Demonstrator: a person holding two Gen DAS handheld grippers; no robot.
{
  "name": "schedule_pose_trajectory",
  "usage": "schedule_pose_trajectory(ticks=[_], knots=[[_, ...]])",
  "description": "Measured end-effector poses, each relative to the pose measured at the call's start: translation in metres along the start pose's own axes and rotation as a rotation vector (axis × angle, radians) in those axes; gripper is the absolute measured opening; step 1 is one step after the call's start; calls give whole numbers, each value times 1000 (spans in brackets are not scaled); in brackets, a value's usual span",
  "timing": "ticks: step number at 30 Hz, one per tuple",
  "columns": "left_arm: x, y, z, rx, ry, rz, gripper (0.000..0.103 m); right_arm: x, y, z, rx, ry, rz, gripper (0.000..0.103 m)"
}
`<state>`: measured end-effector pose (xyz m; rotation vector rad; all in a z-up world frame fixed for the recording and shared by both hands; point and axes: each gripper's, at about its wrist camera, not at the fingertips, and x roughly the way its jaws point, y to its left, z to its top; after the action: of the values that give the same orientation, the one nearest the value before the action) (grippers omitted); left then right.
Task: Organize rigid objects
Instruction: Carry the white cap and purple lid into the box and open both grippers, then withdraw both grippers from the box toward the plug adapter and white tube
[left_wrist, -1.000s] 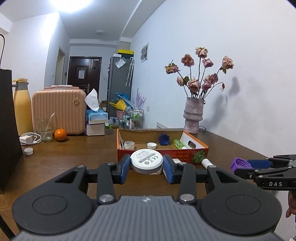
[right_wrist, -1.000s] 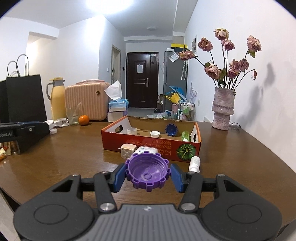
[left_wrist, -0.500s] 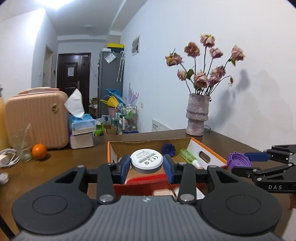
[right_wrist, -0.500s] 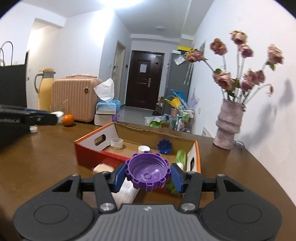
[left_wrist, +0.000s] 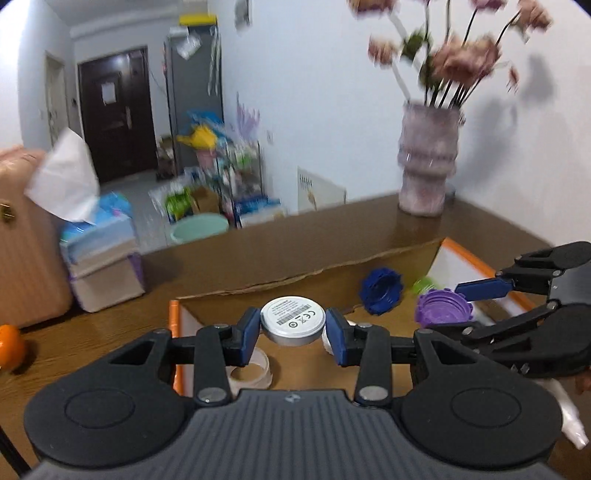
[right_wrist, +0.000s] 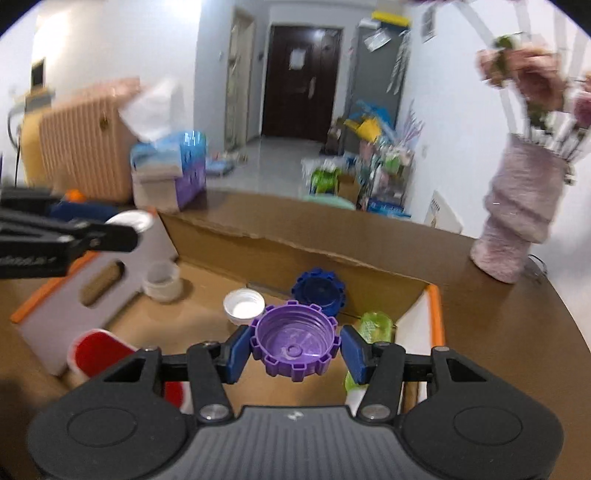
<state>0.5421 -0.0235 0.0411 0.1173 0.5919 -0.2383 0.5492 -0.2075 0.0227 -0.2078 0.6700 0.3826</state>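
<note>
My left gripper (left_wrist: 293, 326) is shut on a round white disc (left_wrist: 293, 320) with a barcode label and holds it over the left part of the open cardboard box (left_wrist: 295, 254). My right gripper (right_wrist: 294, 349) is shut on a purple toothed bottle cap (right_wrist: 294, 345), held over the right part of the box (right_wrist: 280, 243). The right gripper also shows at the right of the left wrist view (left_wrist: 532, 299). In the box lie a dark blue toothed cap (right_wrist: 319, 291), a white cap (right_wrist: 243, 304), a small clear cup (right_wrist: 162, 282) and a green bottle (right_wrist: 373, 326).
A ribbed pink vase (right_wrist: 517, 229) with dried roses stands on the brown table (right_wrist: 517, 314) to the right of the box. Tissue boxes (left_wrist: 99, 258), a pink suitcase (left_wrist: 22, 236) and an orange (left_wrist: 9, 347) stand at the left. A red-lidded item (right_wrist: 99, 350) sits near the box's front wall.
Both grippers have moved forward from in front of the box to over its inside, each still holding its object. The view is blurred by motion.
</note>
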Motion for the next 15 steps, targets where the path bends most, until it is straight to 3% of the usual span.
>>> schedule_pose_trajectory(ticks=[3, 4, 5, 6, 7, 8, 11, 15], knots=[[41, 3, 0, 24, 87, -7, 50, 36, 1, 4, -27, 68, -5, 58], [48, 2, -3, 34, 99, 13, 57, 46, 0, 4, -31, 89, -11, 61], [52, -1, -4, 61, 123, 47, 57, 52, -3, 6, -10, 121, -10, 63], [49, -3, -5, 76, 106, 46, 59, 54, -6, 7, 15, 130, 1, 69], [42, -4, -6, 86, 56, 20, 70, 54, -9, 6, 35, 131, 19, 83], [37, -6, -9, 106, 16, 6, 81, 53, -12, 6, 54, 140, 48, 86], [33, -11, -14, 150, -11, 25, 81, 56, -21, 2, 106, 159, 103, 86], [29, -14, -14, 143, -37, 23, 81, 66, -30, 1, 185, 192, 115, 81]])
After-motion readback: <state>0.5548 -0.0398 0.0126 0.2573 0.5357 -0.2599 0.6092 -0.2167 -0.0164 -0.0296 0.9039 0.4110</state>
